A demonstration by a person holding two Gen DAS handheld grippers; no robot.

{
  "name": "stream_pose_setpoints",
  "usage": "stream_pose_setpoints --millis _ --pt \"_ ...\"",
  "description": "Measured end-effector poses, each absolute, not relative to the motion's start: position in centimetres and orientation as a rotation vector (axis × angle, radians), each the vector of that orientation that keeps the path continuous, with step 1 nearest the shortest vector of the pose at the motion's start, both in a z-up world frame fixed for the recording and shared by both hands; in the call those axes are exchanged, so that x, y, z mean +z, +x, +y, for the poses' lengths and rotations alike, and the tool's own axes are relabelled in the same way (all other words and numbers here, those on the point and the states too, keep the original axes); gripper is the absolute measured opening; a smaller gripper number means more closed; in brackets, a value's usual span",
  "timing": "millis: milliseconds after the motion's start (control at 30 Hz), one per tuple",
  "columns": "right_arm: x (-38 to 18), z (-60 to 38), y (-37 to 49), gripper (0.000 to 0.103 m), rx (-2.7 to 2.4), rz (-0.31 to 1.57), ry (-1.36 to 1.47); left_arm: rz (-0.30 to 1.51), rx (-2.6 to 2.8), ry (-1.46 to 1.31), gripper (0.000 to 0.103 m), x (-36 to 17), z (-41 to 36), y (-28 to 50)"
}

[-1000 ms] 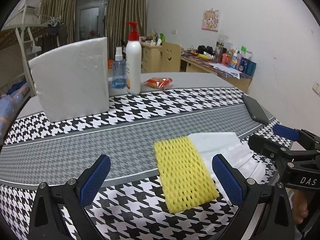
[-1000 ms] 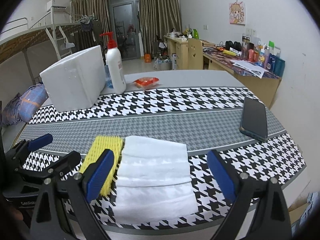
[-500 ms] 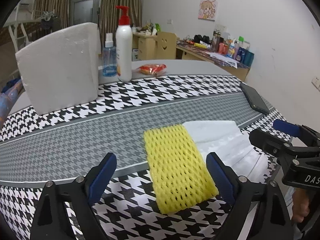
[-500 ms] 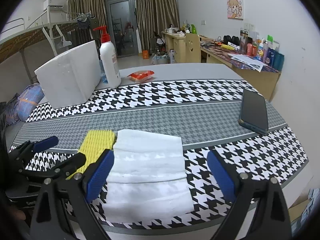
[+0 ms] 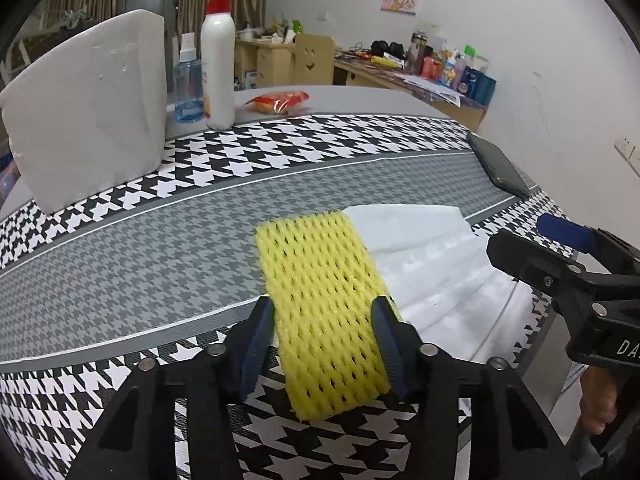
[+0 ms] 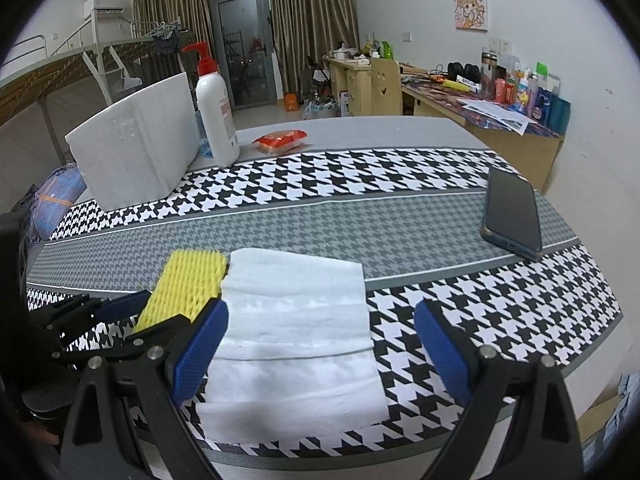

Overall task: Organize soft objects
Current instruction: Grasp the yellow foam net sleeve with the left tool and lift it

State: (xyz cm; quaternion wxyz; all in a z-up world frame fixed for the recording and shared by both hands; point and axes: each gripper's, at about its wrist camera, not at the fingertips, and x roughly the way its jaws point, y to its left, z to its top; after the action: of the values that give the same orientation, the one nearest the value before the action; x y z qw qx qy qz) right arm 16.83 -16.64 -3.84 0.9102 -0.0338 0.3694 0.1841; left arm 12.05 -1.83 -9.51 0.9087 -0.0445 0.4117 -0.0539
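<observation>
A yellow foam net sleeve (image 5: 320,280) (image 6: 192,280) lies flat on the houndstooth cloth near the table's front edge. A white foam sheet (image 5: 432,264) (image 6: 296,320) lies against its right side. My left gripper (image 5: 324,340) (image 6: 148,316) straddles the near half of the net. Its jaws are closing, with the blue pads at the net's two long edges and the net not visibly squeezed. My right gripper (image 6: 322,348) (image 5: 540,246) hovers open over the white sheet, its pads wide apart and touching nothing.
A white foam block (image 5: 92,120) stands at the back left. Beside it are a pump bottle (image 5: 218,68) and a small spray bottle (image 5: 188,88). Behind them lies a red snack packet (image 5: 280,102). A dark phone (image 6: 514,212) rests at the right edge of the table.
My left gripper has sunk towards the yellow net, and its jaws have narrowed from wide apart to the net's edges. The right gripper has stayed put.
</observation>
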Motion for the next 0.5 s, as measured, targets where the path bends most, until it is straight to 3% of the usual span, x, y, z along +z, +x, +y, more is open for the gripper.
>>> stream_pose_setpoints --millis 67,133,233,500 --pt "-3.9 -16.6 16.8 0.096 0.383 0.764 -0.068 0.850 -0.135 -0.094 0.031 -9.6 -1.9 12.0" --pt "-4.1 -16.6 16.9 0.096 0.381 0.771 -0.066 0.848 -0.141 -0.094 0.027 -9.6 -2.1 12.0" --pt "-4.1 -16.6 16.8 0.096 0.385 0.773 -0.065 0.829 -0.124 -0.101 0.010 -9.1 -1.7 11.7" --pt "-4.7 -15.4 16.6 0.096 0.423 0.787 -0.097 0.807 -0.127 -0.111 0.010 -8.5 -0.8 11.5"
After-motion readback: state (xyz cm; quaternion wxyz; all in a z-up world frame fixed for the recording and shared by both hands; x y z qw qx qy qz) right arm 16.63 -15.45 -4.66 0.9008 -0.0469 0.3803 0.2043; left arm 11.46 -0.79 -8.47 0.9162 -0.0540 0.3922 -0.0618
